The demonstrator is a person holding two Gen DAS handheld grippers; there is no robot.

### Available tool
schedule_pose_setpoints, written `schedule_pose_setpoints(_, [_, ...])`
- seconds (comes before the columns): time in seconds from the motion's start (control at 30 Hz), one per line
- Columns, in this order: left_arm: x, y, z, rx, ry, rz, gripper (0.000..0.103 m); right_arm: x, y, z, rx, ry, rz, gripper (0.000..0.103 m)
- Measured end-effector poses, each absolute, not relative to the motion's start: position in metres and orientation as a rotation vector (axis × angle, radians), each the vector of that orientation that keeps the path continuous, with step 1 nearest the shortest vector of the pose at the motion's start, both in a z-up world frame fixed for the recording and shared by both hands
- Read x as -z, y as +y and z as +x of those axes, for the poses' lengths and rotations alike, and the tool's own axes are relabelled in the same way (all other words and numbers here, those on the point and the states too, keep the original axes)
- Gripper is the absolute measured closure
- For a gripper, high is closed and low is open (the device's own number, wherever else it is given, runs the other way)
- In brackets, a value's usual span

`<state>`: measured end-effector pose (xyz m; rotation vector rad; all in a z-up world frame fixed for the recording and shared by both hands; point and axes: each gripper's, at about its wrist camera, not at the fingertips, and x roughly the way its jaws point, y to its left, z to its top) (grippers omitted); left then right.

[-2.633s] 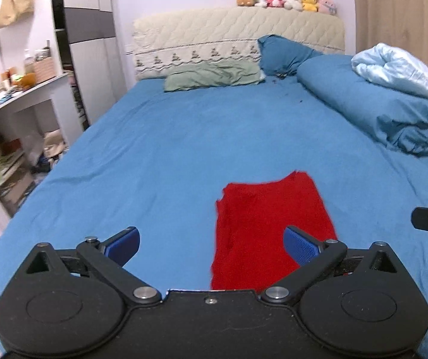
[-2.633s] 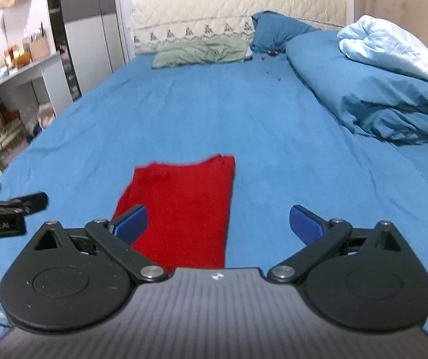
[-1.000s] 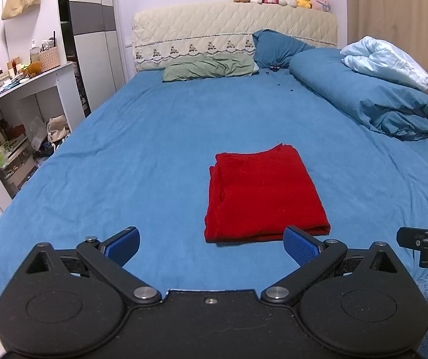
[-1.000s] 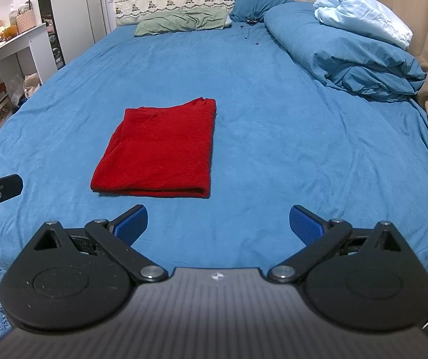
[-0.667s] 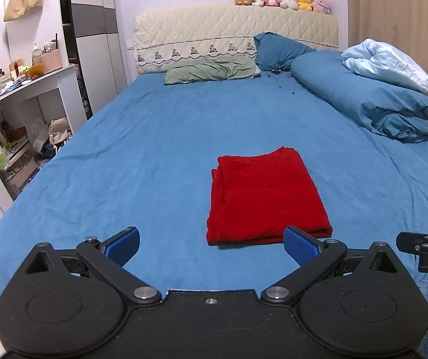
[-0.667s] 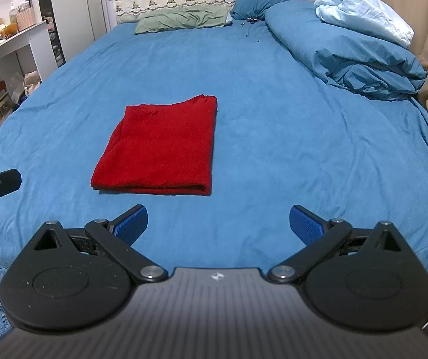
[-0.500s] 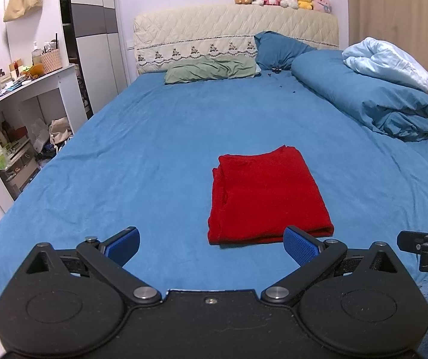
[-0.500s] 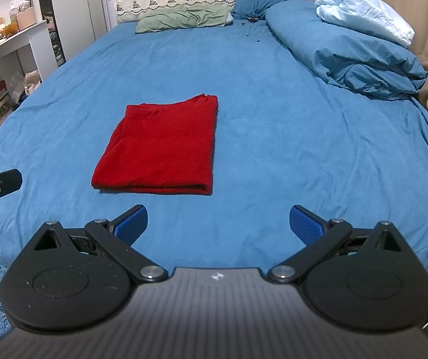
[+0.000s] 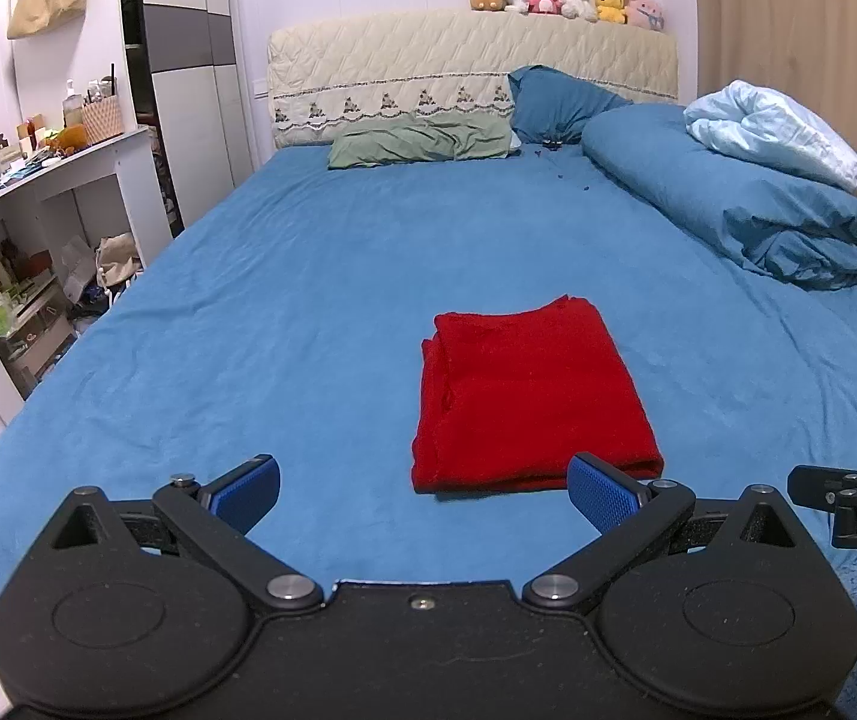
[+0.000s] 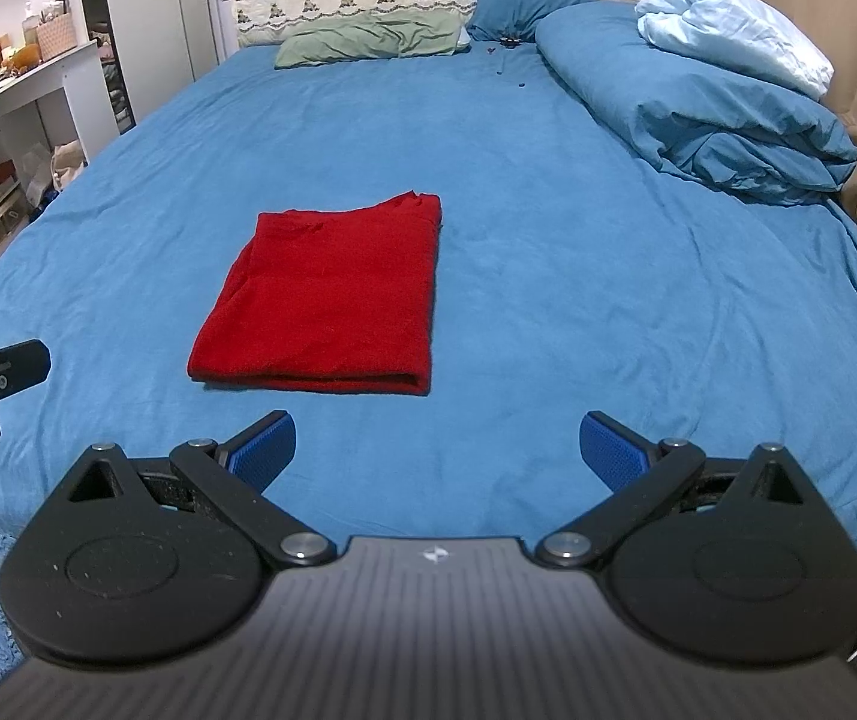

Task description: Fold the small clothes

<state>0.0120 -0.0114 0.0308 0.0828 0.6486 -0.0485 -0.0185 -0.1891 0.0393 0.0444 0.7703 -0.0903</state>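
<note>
A red garment lies folded into a neat rectangle on the blue bed sheet; it also shows in the right wrist view. My left gripper is open and empty, held back near the bed's foot, with the garment ahead and slightly right. My right gripper is open and empty, also back from the bed's near edge, with the garment ahead to its left. Neither gripper touches the cloth.
A rolled blue duvet with a pale blue blanket lies along the bed's right side. Pillows and a padded headboard with plush toys stand at the far end. A cluttered white shelf stands left of the bed.
Both grippers have drawn back from the folded garment toward the foot of the bed, so it now lies fully in view. In the last half second almost nothing moved.
</note>
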Motion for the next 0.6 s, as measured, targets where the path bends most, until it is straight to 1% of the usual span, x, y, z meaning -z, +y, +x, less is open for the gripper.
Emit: schedule_pose_setpoints(0.6, [-0.0273, -0.0063, 0.012, 0.057, 0.621, 0.081, 0.0, -0.04, -0.1891, -0.0169, 0.092, 0.769, 0.045, 0.0])
